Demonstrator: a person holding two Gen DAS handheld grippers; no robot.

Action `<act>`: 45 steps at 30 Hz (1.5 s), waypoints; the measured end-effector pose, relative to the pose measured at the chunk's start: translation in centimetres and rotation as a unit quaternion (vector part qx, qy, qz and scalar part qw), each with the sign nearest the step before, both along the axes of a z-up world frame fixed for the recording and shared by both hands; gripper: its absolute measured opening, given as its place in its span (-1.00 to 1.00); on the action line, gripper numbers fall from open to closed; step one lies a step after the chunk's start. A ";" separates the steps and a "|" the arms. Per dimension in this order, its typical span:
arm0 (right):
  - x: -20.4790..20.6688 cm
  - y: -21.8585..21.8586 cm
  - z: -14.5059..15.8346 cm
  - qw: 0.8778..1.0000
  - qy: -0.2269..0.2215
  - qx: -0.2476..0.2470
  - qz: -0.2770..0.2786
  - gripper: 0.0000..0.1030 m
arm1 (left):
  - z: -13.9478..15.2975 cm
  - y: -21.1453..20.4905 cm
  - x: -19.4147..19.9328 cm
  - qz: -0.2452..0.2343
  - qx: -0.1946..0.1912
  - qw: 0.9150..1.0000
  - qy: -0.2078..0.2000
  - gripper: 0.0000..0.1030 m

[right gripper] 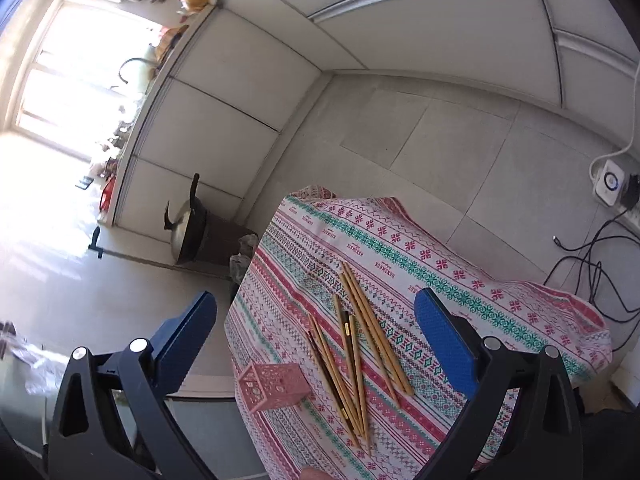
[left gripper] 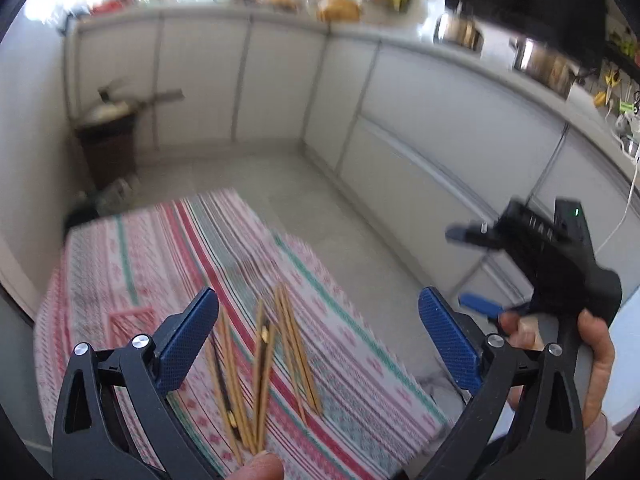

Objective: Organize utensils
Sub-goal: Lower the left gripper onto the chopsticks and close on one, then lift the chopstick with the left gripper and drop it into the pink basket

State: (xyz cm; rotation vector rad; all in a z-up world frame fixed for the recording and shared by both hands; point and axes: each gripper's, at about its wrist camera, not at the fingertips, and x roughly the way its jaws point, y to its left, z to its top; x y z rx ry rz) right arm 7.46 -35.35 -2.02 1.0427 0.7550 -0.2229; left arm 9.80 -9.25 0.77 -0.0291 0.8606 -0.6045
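Bamboo-look chopsticks [right gripper: 356, 356] lie loose on cloth [right gripper: 460, 280] btwn & ahead of both grippers' spread fingers, left [left gripper: 318, 340] & right [right gripper: 316, 344]—light, stiff, prob. slippery; you'd pinch mid-shaft, w/ pink holder [right gripper: 272, 386] beside.

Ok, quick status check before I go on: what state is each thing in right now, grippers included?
Left gripper: open, empty, above the table.
Right gripper: open, empty, above the table.
Chopsticks: loose, scattered flat on the tablecloth, not in the holder.
Pink holder: lying on its side beside the chopsticks; contents unclear.
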 end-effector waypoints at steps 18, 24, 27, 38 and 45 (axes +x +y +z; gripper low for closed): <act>6.3 -2.6 -9.4 0.984 0.093 0.132 0.079 0.87 | -19.5 -4.0 16.4 0.103 0.143 0.954 0.240 -0.36; 6.8 -2.6 -9.9 0.986 0.107 0.105 0.077 0.87 | -21.6 -4.9 18.1 0.100 0.150 0.955 0.235 -0.45; 7.4 -2.6 -10.6 0.986 0.117 0.094 0.076 0.87 | -21.8 -5.5 18.2 0.102 0.193 0.953 0.212 -0.81; 14.1 3.1 -16.8 0.963 0.196 0.006 0.186 0.06 | -14.0 -0.3 9.4 0.065 0.126 0.985 0.097 -0.87; 17.3 6.4 -17.6 0.953 0.205 -0.053 0.215 -0.48 | -8.3 4.8 1.9 0.052 0.053 0.996 0.050 -0.87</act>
